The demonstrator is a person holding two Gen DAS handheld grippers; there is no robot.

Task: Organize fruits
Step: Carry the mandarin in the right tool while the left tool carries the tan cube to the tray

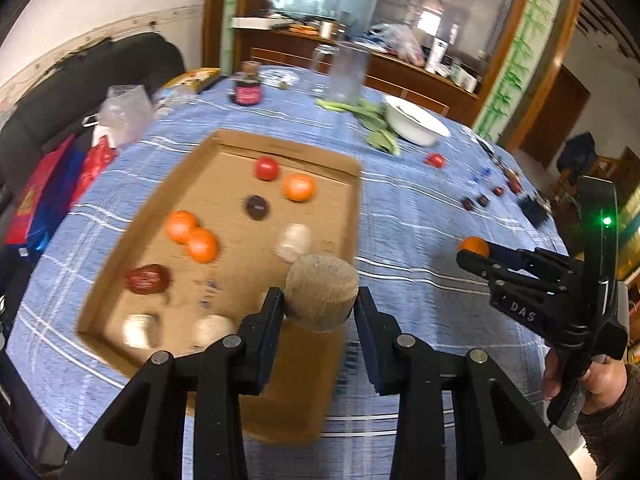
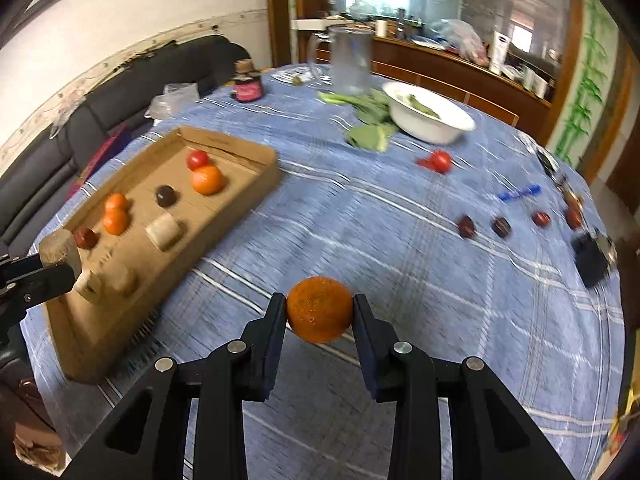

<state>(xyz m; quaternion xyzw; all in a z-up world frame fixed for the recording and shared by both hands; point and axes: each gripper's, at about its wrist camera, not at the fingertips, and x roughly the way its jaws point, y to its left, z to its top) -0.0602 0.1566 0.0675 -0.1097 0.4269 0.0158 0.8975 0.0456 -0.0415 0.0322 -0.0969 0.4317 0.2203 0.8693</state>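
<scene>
My left gripper [image 1: 320, 304] is shut on a brown root chunk [image 1: 322, 296] and holds it above the near right corner of the cardboard tray [image 1: 132, 216]. The tray holds oranges [image 1: 192, 236], a tomato [image 1: 267, 168], dark dates [image 1: 146, 279] and pale chunks [image 1: 295, 241]. My right gripper [image 2: 320, 312] is shut on an orange [image 2: 319, 309] above the blue cloth, right of the tray [image 2: 240, 156]. It also shows in the left wrist view [image 1: 474, 249]. The left gripper with its chunk [image 2: 60, 250] shows at the left edge of the right wrist view.
A loose tomato [image 2: 440, 160] and several dark dates [image 2: 466, 226] lie on the blue tablecloth [image 2: 400, 240] at right. A white bowl [image 2: 430, 114], green leaves [image 2: 368, 136], a clear jug [image 2: 350, 60] and a dark jar [image 2: 247, 84] stand at the back. A black sofa [image 2: 120, 88] is at left.
</scene>
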